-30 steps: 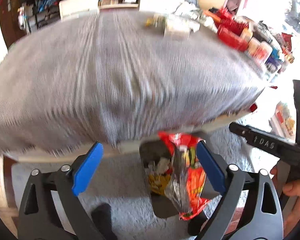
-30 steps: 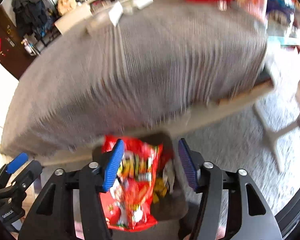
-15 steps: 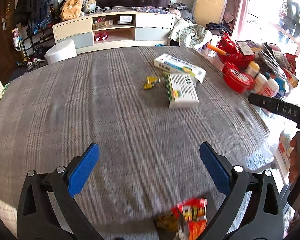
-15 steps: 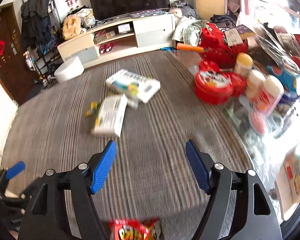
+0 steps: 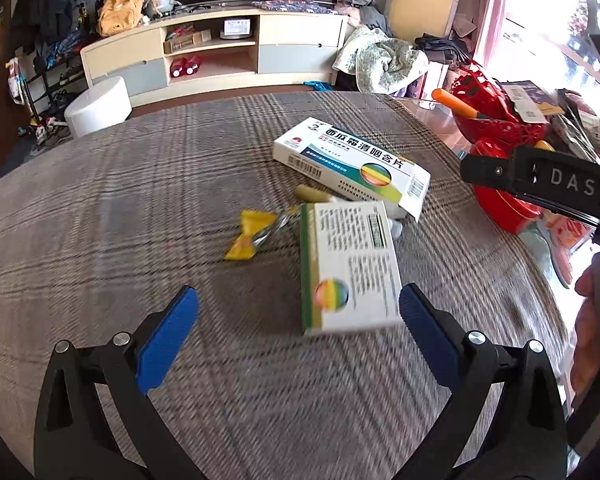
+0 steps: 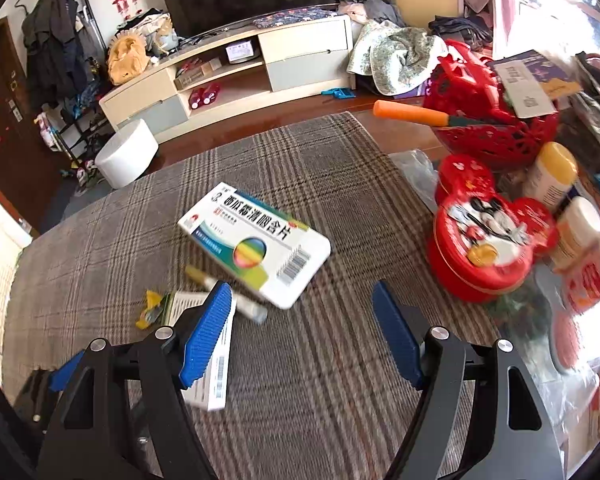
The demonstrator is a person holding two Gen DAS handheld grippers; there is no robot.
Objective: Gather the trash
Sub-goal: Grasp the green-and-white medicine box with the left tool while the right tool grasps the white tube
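Note:
Two white medicine boxes lie on the grey plaid tablecloth [image 5: 120, 208]. The near box [image 5: 348, 268] lies just ahead of my left gripper [image 5: 296, 320], which is open and empty. The far box [image 5: 352, 164] also shows in the right wrist view [image 6: 256, 248], just ahead of my right gripper [image 6: 302, 320], open and empty. A yellow candy wrapper [image 5: 248, 232] lies left of the near box. A small tube [image 6: 228, 296] sticks out from under the far box. The near box in the right wrist view [image 6: 216, 364] is partly behind the left finger.
A red Mickey tin [image 6: 484, 248], jars [image 6: 552, 176] and a red basket [image 6: 492, 116] crowd the table's right side. A TV cabinet [image 5: 212, 56] and a white stool [image 5: 98, 106] stand beyond the table. The right gripper's body [image 5: 540, 180] shows at the right in the left wrist view.
Both grippers rose from the bin of snack wrappers below the table edge and moved forward over the table, closing on the medicine boxes. Both stayed open.

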